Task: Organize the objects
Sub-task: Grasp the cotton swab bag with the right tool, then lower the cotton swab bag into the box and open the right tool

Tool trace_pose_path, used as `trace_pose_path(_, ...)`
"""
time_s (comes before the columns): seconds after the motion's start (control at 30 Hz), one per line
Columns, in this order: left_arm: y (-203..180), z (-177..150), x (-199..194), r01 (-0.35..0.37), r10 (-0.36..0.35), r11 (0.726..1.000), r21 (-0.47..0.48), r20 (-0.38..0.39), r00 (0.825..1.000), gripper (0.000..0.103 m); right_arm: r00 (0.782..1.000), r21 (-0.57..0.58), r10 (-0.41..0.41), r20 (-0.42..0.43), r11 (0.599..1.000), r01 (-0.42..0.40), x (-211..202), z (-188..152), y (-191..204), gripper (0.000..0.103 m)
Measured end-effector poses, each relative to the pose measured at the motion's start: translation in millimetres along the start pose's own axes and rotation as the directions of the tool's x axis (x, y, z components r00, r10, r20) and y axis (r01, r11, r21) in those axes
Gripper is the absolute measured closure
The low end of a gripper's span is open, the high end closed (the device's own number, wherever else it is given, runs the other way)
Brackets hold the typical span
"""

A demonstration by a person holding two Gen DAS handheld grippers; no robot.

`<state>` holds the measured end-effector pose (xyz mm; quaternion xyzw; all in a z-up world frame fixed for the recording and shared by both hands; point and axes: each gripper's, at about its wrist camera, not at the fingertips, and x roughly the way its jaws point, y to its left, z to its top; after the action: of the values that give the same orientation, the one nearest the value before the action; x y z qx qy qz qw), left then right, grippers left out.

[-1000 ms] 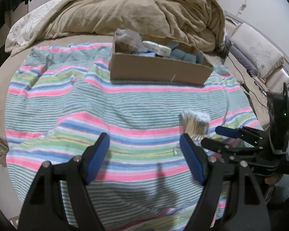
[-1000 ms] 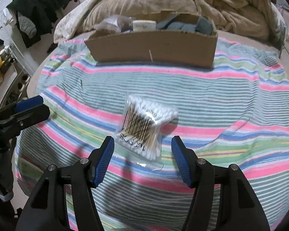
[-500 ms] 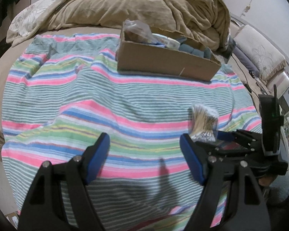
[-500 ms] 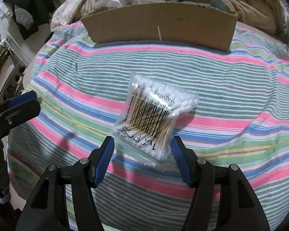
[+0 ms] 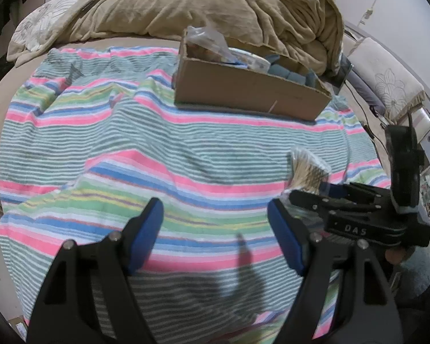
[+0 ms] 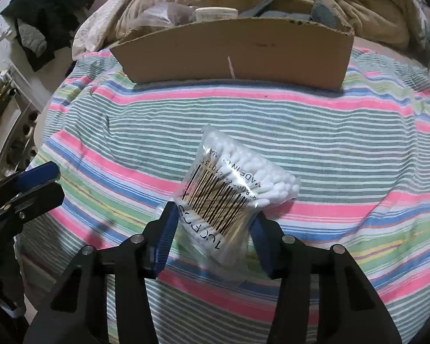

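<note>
Box behind swab packet

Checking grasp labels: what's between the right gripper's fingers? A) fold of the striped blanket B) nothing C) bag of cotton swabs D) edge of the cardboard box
C: the right gripper is closed on the bag of cotton swabs, its blue pads pressing both lower sides.

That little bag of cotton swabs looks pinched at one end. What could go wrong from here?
1. The right gripper pinches only the near end of the cotton swab bag; the slick plastic might slip out.
2. The cardboard box already looks full, so the bag may not settle inside.
3. The squeeze could bend the thin sticks.
</note>
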<state>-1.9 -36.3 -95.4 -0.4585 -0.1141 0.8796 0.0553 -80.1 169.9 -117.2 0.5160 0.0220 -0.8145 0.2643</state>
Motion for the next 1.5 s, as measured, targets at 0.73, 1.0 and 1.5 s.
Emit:
trace_pose_path(0.73, -9, 53, -1, -0.003, 0.001, 1.0, 0.031, 0.074, 0.997, 0.026, 0.987, -0.004, -0.011, 0.16, 1.0, 0.012, -55, 58, -28, 0.053)
trace_pose_path(1.0, -7, 87, 2, -0.004, 0.0, 0.999, 0.038, 0.12, 0.993, 0.026, 0.978, -0.018, -0.019, 0.209, 1.0, 0.024, -62, 96, -39, 0.053)
trace_pose_path(1.5, 8, 134, 35, -0.026, 0.019, 0.998, 0.053, 0.127, 0.992, 0.026, 0.979, -0.053, -0.071, 0.189, 0.995, 0.083, -21, 158, -59, 0.053)
